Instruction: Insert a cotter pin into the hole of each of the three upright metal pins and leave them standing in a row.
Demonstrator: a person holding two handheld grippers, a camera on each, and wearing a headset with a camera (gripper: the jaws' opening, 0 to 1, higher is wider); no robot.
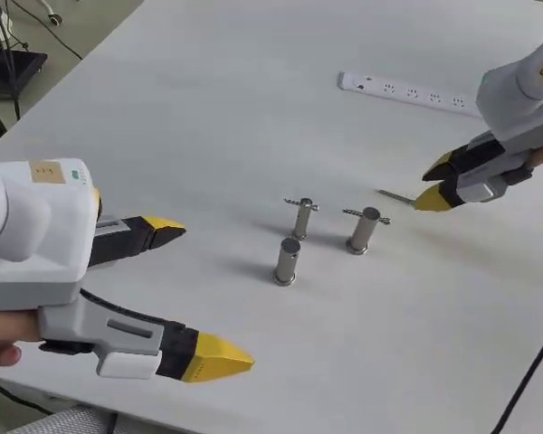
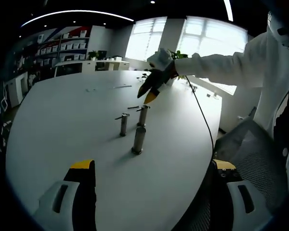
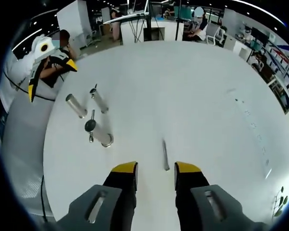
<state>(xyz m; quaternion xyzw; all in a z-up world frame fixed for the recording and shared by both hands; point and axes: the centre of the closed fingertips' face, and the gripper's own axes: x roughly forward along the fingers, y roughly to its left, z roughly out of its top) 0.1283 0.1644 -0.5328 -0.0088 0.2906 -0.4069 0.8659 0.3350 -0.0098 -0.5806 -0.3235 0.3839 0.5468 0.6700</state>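
Observation:
Three upright metal pins stand close together on the white table. The back-left pin (image 1: 300, 219) and the right pin (image 1: 364, 231) each carry a cotter pin through the top. No cotter pin shows in the front pin (image 1: 287, 260) (image 2: 138, 139) (image 3: 76, 106). A loose cotter pin (image 1: 394, 194) (image 3: 165, 155) lies flat on the table just ahead of my right gripper (image 1: 433, 183) (image 3: 156, 167), which is open, its jaws on either side of the pin's near end. My left gripper (image 1: 208, 297) (image 2: 153, 166) is wide open and holds nothing, left of the pins.
A white power strip (image 1: 407, 93) lies at the back right of the table (image 1: 208, 117). A black cable (image 1: 525, 389) crosses the front right corner. Beyond the table's left edge, dark equipment and cables rest on the floor.

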